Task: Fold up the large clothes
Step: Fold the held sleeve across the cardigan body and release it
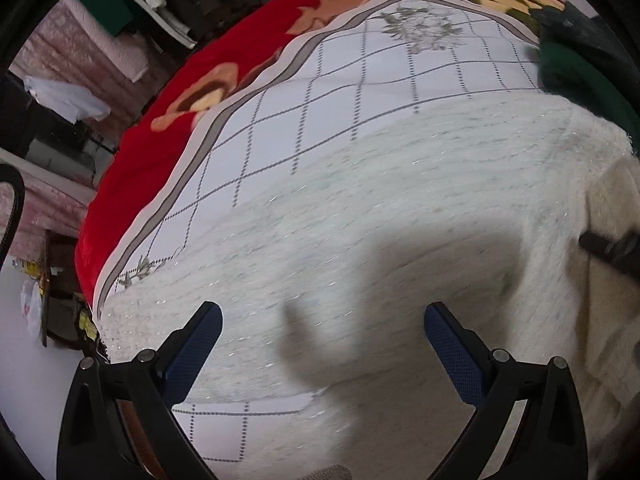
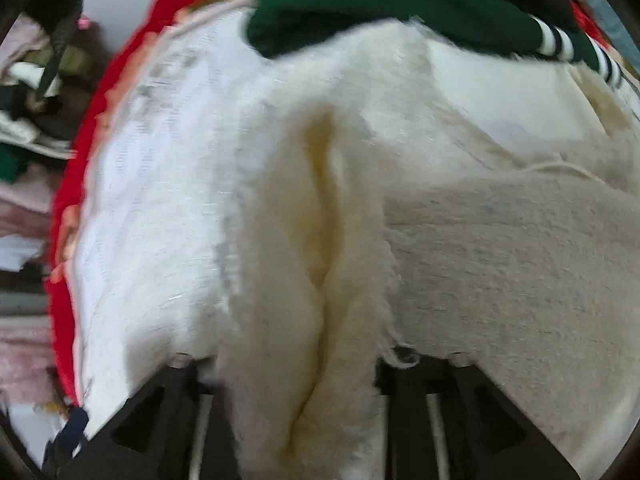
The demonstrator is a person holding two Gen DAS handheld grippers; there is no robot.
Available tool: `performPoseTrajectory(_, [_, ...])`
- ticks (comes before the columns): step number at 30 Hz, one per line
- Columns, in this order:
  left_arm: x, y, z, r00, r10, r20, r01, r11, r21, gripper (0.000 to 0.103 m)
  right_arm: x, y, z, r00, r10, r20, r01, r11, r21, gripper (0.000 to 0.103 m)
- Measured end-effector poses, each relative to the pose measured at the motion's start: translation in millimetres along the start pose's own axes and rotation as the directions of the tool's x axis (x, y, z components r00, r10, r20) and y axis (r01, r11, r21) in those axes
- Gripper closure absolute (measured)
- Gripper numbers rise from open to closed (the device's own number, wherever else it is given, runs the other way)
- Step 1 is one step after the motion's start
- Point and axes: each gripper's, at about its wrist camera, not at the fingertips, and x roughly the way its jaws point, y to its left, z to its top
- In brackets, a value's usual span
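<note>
A large fluffy white garment (image 1: 360, 208) lies spread over a white checked cloth (image 1: 360, 68) on the bed. My left gripper (image 1: 322, 316) is open and empty, hovering just above the garment, and casts a shadow on it. In the right wrist view the same white garment (image 2: 500, 264) fills the frame. A bunched fold of it (image 2: 312, 280) runs between the fingers of my right gripper (image 2: 304, 364), which is shut on it; the fingertips are hidden by the fleece. The right gripper's dark tip (image 1: 604, 246) shows at the left view's right edge.
A red floral blanket (image 1: 132, 168) lies under the checked cloth. A dark green garment with striped cuffs (image 2: 380, 4) lies at the far side of the bed. Piled clothes and a pink covered seat (image 1: 76, 56) stand beyond the bed's left edge.
</note>
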Motion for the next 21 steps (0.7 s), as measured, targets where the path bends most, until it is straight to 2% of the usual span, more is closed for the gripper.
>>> performPoseTrajectory(1, [0.4,11.9,-4.4,1.000,-0.012,-0.013,0.012,1.000,-0.008,0.000,-8.0,-1.2,-6.0,0.998,0.061,0.004,-0.061,0.998,0.010,0.036])
performPoseTrajectory(2, [-2.3,18.5,-11.9,0.999,-0.022,-0.025,0.021,1.000,-0.018,0.000,-23.9,-6.3,-7.3,0.992,0.126,0.021,-0.126,0.991,0.034,0.028])
performPoseTrajectory(3, [-2.7,29.4,-18.3,0.998,-0.036,-0.046,0.035,0.999,-0.035,0.000,-34.1,-9.4,-9.3,0.989,0.147,0.032,-0.149,0.988,0.050,0.021])
performPoseTrajectory(4, [-5.4,35.3,-25.9,0.997,-0.049,-0.066,0.045,0.997,-0.055,0.000,-49.3,-17.6,-12.0,0.983,0.176,0.053,-0.179,0.981,0.078,0.021])
performPoseTrajectory(6, [-3.6,66.0,-42.6,0.988,-0.094,-0.122,0.077,0.987,-0.138,0.000,-68.4,-24.7,-25.3,0.982,0.179,0.068,-0.187,0.973,0.138,0.021])
performPoseTrajectory(7, [-2.1,75.8,-50.0,0.981,-0.122,-0.149,0.094,0.979,-0.183,0.000,-75.2,-30.9,-32.9,0.985,0.164,0.060,-0.172,0.970,0.172,0.021])
performPoseTrajectory(8, [3.6,92.4,-59.9,0.966,-0.175,-0.191,0.123,0.959,-0.254,0.000,-78.6,-46.2,-37.4,0.987,0.155,0.052,-0.162,0.969,0.188,0.021])
performPoseTrajectory(9, [9.4,106.6,-69.0,0.949,-0.227,-0.218,0.149,0.934,-0.325,0.000,-82.3,-55.1,-46.3,0.990,0.135,0.040,-0.141,0.968,0.208,0.021])
performPoseTrajectory(10, [16.2,122.6,-78.8,0.930,-0.284,-0.233,0.172,0.898,-0.406,0.000,-83.7,-62.6,-56.0,0.992,0.119,0.029,-0.123,0.967,0.223,0.021])
performPoseTrajectory(13, [43.4,164.6,-108.4,0.888,-0.410,-0.210,0.196,0.748,-0.634,0.001,-74.2,-71.3,-74.5,0.995,0.094,-0.012,-0.088,0.964,0.252,0.021])
performPoseTrajectory(15, [67.5,181.2,-120.5,0.860,-0.481,-0.170,0.216,0.644,-0.734,0.001,-63.0,-78.4,-90.3,0.996,0.087,-0.037,-0.074,0.963,0.259,0.021])
performPoseTrajectory(17, [87.6,192.4,-124.7,0.847,-0.515,-0.130,0.223,0.568,-0.792,0.003,-51.1,-72.0,-100.8,0.995,0.082,-0.048,-0.066,0.961,0.269,0.021])
performPoseTrajectory(18, [95.6,198.6,-123.4,0.859,-0.502,-0.105,0.218,0.543,-0.811,0.004,-45.4,-68.1,-105.6,0.995,0.086,-0.050,-0.069,0.959,0.276,0.021])
performPoseTrajectory(19, [99.5,203.1,-119.9,0.874,-0.480,-0.082,0.217,0.534,-0.817,0.004,-44.4,-67.5,-109.1,0.995,0.087,-0.048,-0.070,0.957,0.281,0.022])
performPoseTrajectory(21, [104.6,213.5,-105.6,0.919,-0.392,-0.031,0.200,0.533,-0.822,0.004,-37.4,-59.2,-113.5,0.996,0.084,-0.043,-0.068,0.955,0.288,0.022])
